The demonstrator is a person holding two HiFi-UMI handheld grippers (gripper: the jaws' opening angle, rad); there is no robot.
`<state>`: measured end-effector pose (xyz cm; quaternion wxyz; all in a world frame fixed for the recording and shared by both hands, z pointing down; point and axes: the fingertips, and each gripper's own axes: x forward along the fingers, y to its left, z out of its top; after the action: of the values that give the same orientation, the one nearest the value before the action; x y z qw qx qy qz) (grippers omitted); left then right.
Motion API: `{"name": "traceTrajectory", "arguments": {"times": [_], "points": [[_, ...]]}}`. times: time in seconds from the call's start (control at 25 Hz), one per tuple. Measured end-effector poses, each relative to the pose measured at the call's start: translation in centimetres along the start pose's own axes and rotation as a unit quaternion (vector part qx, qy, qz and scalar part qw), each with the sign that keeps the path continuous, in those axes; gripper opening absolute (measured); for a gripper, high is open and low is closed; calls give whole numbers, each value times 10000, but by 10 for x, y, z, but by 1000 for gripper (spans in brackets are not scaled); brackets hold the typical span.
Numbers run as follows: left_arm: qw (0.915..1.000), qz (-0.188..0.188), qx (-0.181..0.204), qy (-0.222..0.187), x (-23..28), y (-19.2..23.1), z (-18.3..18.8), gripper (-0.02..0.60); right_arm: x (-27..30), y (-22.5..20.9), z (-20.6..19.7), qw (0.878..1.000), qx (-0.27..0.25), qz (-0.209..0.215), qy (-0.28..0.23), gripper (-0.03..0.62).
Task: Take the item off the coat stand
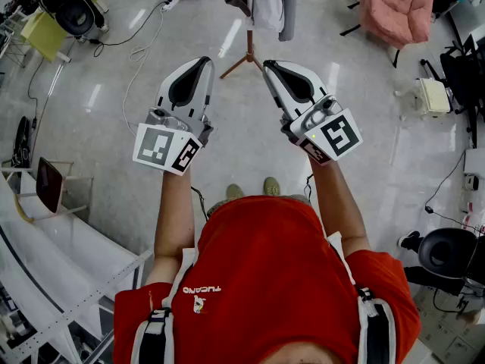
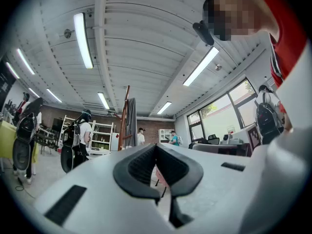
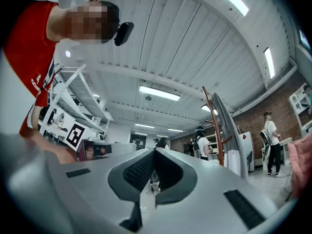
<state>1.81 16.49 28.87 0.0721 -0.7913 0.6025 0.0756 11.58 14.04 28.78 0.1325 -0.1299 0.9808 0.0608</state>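
I held both grippers out in front of me, side by side with a gap between them, pointing toward the coat stand (image 1: 248, 51) on the shiny floor (image 1: 250, 142) ahead. My left gripper (image 1: 203, 62) had its jaws pressed together with nothing between them; in the left gripper view the dark pads (image 2: 139, 167) met along one line. My right gripper (image 1: 267, 67) was the same, jaws pressed together and empty.

Neither gripper touched the stand, which stood beyond the tips and between them in the head view. The clothes (image 1: 267, 2) hung on the stand above its spread wooden legs, a white piece just beside a grey one. In the left gripper view the stand's pole rose above my jaws, a little to their left, with a grey piece draped down it. In the right gripper view the stand was off to the right of the jaws.

A pink armchair (image 1: 395, 7) sat to the right of the stand, well apart from it, and a white rack (image 1: 83, 252) stood at my left.
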Motion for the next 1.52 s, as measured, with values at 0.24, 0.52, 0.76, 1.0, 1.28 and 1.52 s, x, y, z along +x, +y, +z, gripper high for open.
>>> {"name": "traceTrajectory", "arguments": {"times": [0.24, 0.52, 0.76, 1.0, 1.28, 1.52], "points": [[10000, -8, 10, 8, -3, 5, 0, 9, 4, 2, 0, 9999, 91, 58, -41, 24], [10000, -6, 32, 57, -19, 24, -3, 9, 21, 11, -12, 9999, 164, 11, 36, 25], [9999, -89, 84, 113, -36, 55, -6, 9, 50, 22, -28, 9998, 64, -32, 180, 25], [9999, -72, 48, 125, -31, 90, -7, 9, 74, 14, -31, 9995, 2, -104, 301, 25], [9999, -79, 3, 152, 18, 127, -16, 9, 108, -34, -35, 9997, -74, -148, 204, 25], [9994, -130, 109, 307, 77, 174, -48, 9, 148, -98, -62, 9996, -66, -244, 114, 25]]}}
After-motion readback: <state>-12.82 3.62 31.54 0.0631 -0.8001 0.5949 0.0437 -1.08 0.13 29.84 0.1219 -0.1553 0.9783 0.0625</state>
